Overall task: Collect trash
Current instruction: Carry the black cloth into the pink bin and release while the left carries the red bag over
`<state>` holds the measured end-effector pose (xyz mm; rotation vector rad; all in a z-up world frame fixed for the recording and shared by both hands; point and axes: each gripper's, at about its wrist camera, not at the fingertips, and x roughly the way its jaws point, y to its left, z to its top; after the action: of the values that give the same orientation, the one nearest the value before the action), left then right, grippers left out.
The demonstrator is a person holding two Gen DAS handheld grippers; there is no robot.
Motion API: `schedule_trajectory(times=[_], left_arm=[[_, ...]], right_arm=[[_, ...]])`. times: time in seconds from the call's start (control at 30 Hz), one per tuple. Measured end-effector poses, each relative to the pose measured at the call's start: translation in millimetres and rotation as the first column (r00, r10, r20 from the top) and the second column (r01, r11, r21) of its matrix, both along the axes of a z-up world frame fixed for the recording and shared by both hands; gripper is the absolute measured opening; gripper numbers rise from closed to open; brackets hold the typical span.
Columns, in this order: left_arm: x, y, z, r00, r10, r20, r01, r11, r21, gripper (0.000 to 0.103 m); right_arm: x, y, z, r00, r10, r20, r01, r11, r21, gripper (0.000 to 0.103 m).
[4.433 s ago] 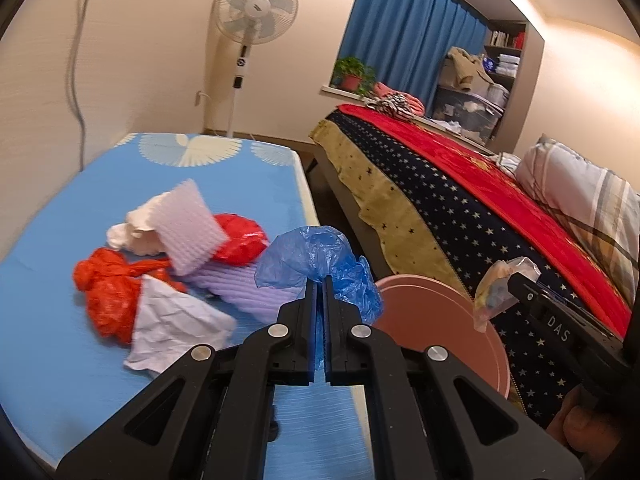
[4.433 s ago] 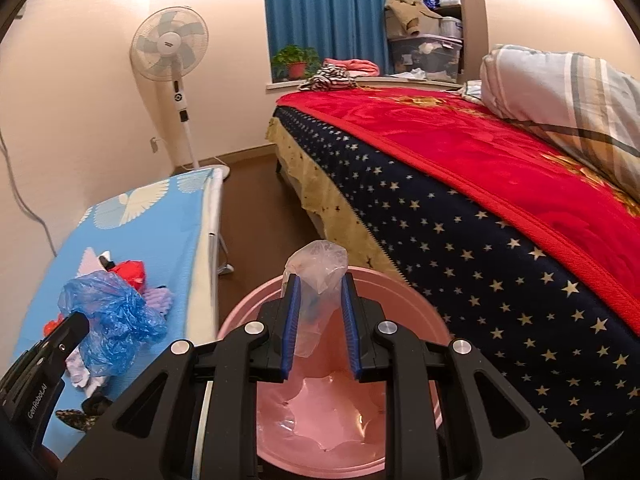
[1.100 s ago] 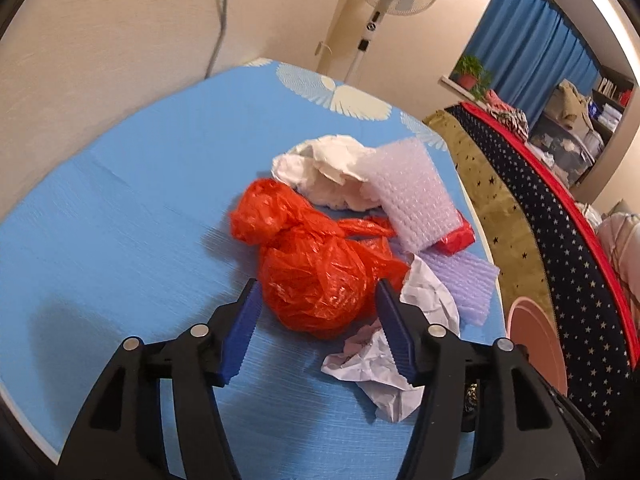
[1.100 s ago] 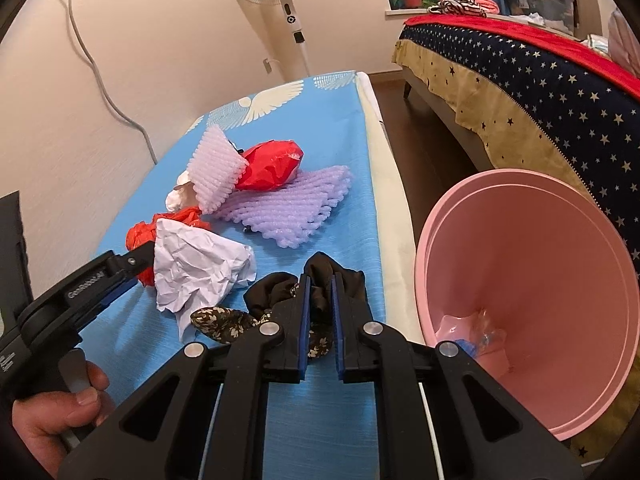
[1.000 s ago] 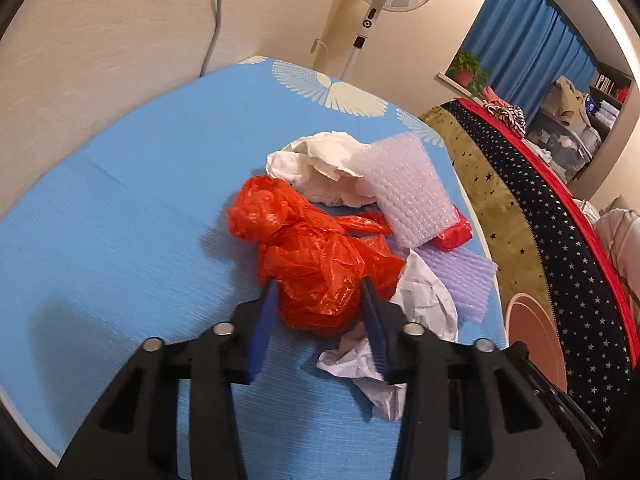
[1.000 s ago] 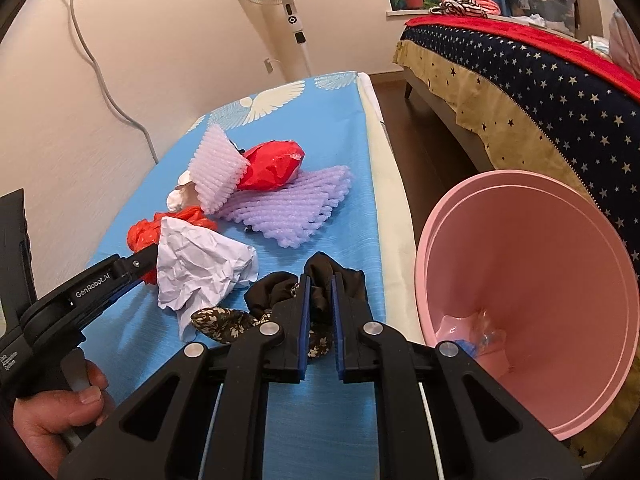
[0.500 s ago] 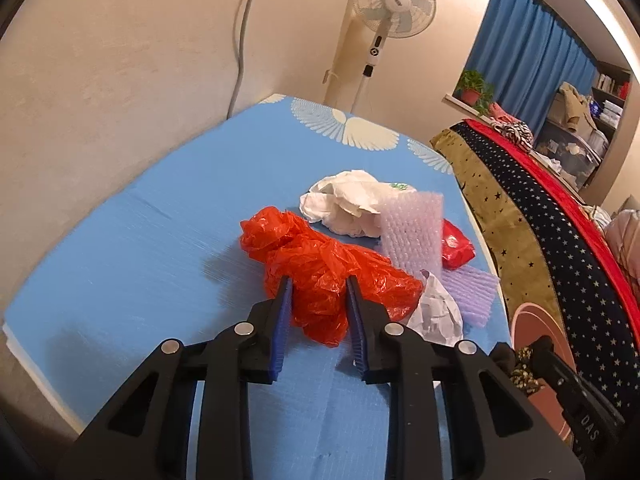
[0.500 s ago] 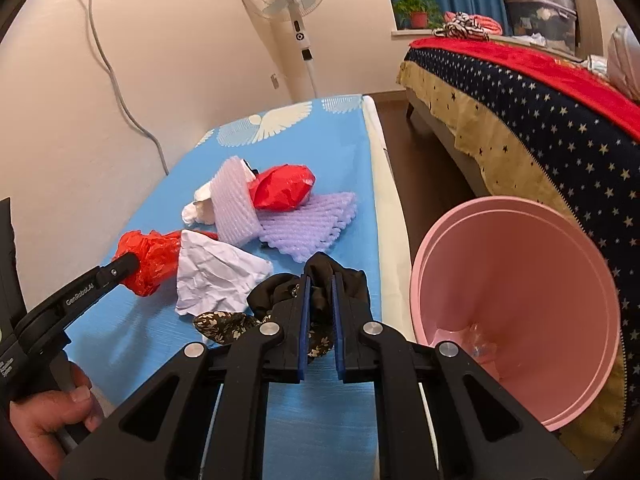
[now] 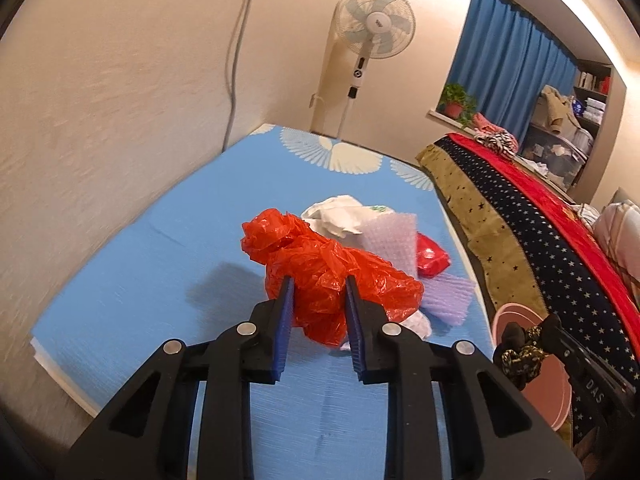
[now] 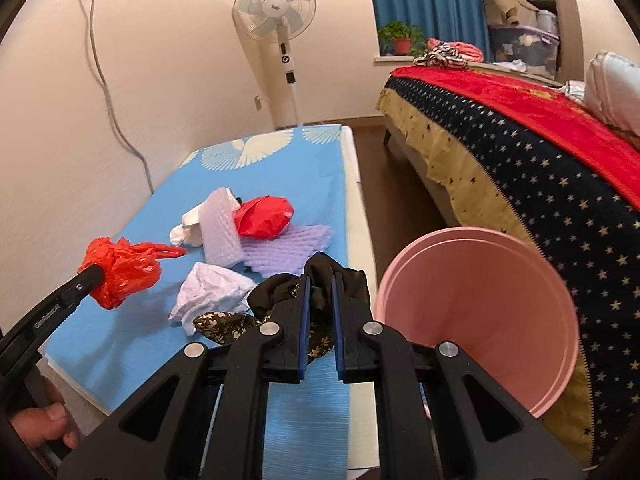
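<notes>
Trash — we are gripping it in both units: left hand-held gripper (image 9: 319, 300) is pinching the red plastic bag (image 9: 324, 272) above the table (image 9: 132, 280); right hand-held gripper (image 10: 319, 300) is clamping dark patterned cloth (image 10: 320, 276) beside the pink bin (image 10: 476, 320).

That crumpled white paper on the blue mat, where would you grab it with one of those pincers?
Judging by its shape, pinch the raised, peaked ridge of the crumpled white paper, coming from above. It sits as a loose tent on the blue mat, so the top folds give the fingers something to close on; the flat edges lie too low.
</notes>
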<state>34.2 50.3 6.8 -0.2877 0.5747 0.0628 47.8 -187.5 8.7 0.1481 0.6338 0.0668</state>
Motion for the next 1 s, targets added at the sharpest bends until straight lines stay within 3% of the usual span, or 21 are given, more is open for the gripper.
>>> schedule_trajectory(times=[1.0], left_arm=[[3,-52,5,0.984,-0.175,0.040,0.174,0.984,0.042,0.024]], right_arm=[[-2,-68,39,0.975,-0.201,0.090,0.201,0.979,0.009,0.011]])
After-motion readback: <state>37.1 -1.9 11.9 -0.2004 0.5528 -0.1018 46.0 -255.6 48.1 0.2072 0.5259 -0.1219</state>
